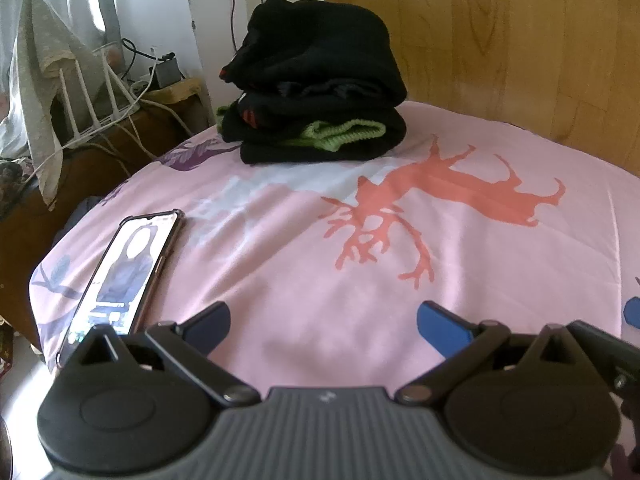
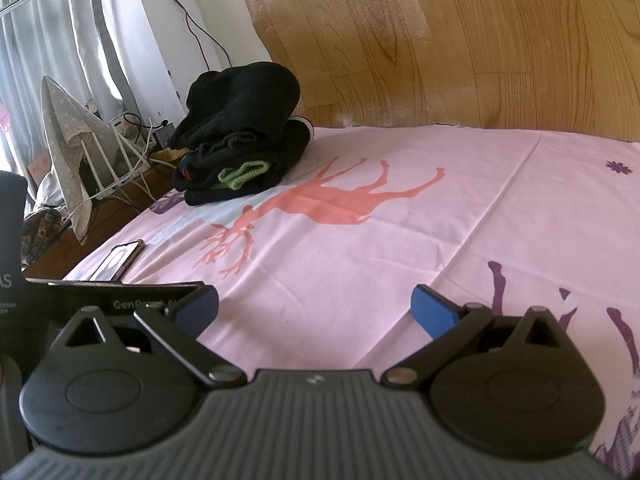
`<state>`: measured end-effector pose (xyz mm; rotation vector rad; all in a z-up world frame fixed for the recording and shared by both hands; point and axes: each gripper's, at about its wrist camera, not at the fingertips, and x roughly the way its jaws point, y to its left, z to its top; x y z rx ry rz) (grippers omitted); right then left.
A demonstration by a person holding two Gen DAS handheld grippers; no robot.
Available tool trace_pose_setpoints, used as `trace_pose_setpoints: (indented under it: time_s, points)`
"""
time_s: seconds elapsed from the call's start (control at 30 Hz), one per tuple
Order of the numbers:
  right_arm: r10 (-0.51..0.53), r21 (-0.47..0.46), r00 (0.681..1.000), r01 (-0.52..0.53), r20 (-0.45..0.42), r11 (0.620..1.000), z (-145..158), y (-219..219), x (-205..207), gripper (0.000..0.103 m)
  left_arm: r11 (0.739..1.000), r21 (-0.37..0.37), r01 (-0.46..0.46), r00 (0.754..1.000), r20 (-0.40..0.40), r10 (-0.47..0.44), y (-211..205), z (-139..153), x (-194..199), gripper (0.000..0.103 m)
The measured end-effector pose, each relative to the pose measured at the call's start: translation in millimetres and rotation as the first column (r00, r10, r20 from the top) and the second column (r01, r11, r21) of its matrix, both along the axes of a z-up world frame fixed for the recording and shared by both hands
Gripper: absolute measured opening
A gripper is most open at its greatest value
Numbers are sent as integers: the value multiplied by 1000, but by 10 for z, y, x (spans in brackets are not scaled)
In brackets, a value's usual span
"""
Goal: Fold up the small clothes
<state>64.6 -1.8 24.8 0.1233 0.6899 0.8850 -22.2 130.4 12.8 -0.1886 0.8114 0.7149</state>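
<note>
Bed: pink cotton sheet with coral deer print (image 1: 304,312), wooden headboard (image 1: 500,40) behind.
Clothes: stack of folded black garments (image 1: 316,92) (green knit cuff showing) at the sheet's far left corner, by the headboard.
Phone: slim black smartphone (image 1: 124,276), screen lit, left edge.
Left gripper (image 1: 323,322): jaws spread, empty.
Right gripper (image 2: 315,307): jaws spread, empty.

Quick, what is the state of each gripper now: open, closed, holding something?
Left gripper: open, holding nothing, above the pink sheet.
Right gripper: open, holding nothing.
</note>
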Motion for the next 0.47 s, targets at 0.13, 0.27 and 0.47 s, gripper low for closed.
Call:
trace_pose_setpoints:
  time_s: [0.13, 0.27, 0.47]
  points:
    - [0, 0, 1000, 0, 0, 1000, 0, 0, -1, 103, 1000, -3, 3, 1000, 1, -3, -2, 1, -1, 103]
    - [0, 0, 1000, 0, 1, 1000, 0, 1, -2, 103, 1000, 1, 6, 1000, 4, -6, -14, 3, -6, 103]
    - [4, -2, 1000, -4, 9, 1000, 4, -3, 6, 103, 1000, 5, 27, 999, 33, -27, -40, 47, -27, 103]
